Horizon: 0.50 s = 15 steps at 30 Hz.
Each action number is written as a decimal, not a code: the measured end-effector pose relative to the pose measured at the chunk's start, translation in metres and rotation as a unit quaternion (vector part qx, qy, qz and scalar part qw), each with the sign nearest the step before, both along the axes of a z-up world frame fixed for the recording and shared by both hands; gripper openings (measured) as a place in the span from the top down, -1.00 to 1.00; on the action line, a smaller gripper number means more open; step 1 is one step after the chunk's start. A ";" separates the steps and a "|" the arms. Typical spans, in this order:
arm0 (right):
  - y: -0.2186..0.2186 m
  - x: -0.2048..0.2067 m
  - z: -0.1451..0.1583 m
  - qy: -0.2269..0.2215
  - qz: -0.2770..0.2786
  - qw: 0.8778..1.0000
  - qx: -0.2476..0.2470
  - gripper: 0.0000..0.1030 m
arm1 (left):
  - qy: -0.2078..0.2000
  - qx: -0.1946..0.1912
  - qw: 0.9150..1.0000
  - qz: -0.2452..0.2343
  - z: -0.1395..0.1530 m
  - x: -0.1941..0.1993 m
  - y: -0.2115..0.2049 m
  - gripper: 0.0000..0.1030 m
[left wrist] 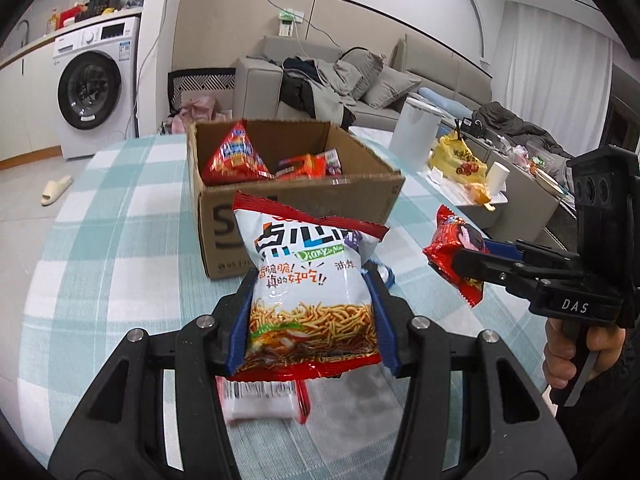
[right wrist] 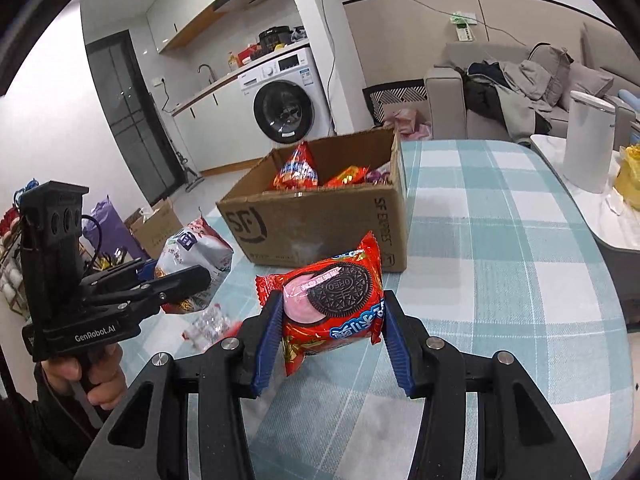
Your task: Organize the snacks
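My left gripper (left wrist: 310,312) is shut on a white and red noodle-snack bag (left wrist: 310,280), held above the table just in front of the open cardboard box (left wrist: 360,196). It also shows in the right wrist view (right wrist: 176,280). My right gripper (right wrist: 328,320) is shut on a red Oreo packet (right wrist: 332,296), held above the table near the box (right wrist: 320,228). It also shows in the left wrist view (left wrist: 464,264) with the packet (left wrist: 448,244). The box holds several red snack packets (left wrist: 236,156).
A checked tablecloth (left wrist: 120,240) covers the table. A white barcode packet (left wrist: 260,400) lies under my left gripper, and small clear wrapped items (right wrist: 208,324) lie on the cloth. A white canister (left wrist: 414,132) and yellow bag (left wrist: 456,160) stand at right.
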State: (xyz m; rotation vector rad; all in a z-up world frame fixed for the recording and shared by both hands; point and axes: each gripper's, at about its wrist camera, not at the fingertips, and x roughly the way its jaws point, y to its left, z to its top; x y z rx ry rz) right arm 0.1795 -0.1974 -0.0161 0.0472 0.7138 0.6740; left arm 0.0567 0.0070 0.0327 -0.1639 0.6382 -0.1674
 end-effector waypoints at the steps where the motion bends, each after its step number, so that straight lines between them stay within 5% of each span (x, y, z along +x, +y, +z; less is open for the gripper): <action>1: 0.001 0.002 0.003 -0.002 -0.004 1.000 0.002 0.06 | -0.002 0.001 1.000 0.001 0.003 0.001 0.000 0.06; 15: 0.021 0.031 0.035 -0.022 -0.010 1.000 0.016 0.06 | -0.033 0.013 0.999 0.020 0.038 0.035 0.008 0.06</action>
